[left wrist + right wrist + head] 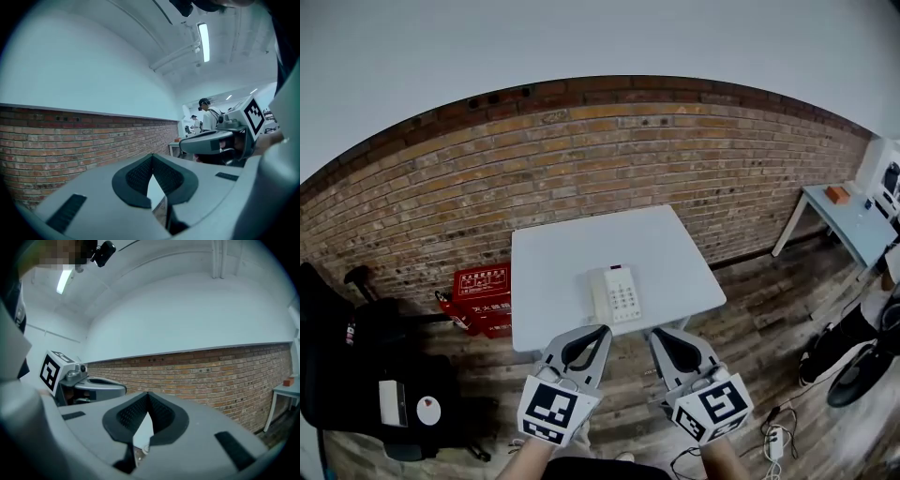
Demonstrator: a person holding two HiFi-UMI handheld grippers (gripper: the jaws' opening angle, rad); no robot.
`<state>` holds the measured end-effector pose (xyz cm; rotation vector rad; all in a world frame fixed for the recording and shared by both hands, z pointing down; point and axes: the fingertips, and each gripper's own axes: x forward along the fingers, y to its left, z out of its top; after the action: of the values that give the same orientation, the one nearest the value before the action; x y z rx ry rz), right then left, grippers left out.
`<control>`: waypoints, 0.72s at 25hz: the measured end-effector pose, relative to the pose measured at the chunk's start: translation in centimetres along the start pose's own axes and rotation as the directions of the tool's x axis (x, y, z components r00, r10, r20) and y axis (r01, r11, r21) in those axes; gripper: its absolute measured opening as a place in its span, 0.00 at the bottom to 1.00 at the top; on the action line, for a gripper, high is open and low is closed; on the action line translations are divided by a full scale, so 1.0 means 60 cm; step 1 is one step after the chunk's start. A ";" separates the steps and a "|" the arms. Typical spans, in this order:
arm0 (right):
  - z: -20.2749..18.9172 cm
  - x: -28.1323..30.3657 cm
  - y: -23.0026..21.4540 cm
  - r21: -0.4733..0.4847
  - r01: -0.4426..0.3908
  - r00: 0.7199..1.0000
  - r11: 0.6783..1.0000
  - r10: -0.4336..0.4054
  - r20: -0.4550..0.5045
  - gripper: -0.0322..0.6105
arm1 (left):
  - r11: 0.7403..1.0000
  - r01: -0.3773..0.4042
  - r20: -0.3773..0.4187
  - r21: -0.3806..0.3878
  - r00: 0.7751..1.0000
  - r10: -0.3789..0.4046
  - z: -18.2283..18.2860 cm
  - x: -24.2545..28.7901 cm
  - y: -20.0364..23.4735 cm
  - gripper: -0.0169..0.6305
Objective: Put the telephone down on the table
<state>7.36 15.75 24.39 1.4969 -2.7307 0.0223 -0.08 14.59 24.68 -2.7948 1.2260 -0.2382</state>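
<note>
White bench (562, 262) against brick wall. Left tool (598, 334) and right tool (661, 336) both pressed together, pinching nothing, hovering just short of near edge, probably because nothing needs carrying. Telephone (615, 292) flat on bench near front edge, well apart from both tools; looks already placed.

Lab space (brick wall (581, 159), white table (553, 272))

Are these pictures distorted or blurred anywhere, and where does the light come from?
Head view: strong fisheye, the brick wall bows into an arc; the telephone on the table looks sharp, under even light. Left gripper view: a ceiling lamp glares white; the corners are dark. Right gripper view: the same dark corners.
</note>
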 end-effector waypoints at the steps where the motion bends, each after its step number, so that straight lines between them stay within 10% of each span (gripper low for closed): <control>1: -0.003 -0.008 0.001 -0.002 -0.005 1.000 1.000 0.005 -0.002 0.07 | 1.000 -0.004 0.000 -0.001 1.000 0.004 0.000 -0.004 -0.007 0.04; 18: 0.012 -0.036 0.026 -0.013 -0.023 0.999 1.000 0.023 0.031 0.07 | 0.999 -0.029 0.006 0.020 1.000 0.029 0.005 -0.042 -0.036 0.04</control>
<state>7.17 18.40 23.57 1.4759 -2.7670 -0.0176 -0.16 17.90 24.37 -2.7562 1.2553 -0.2394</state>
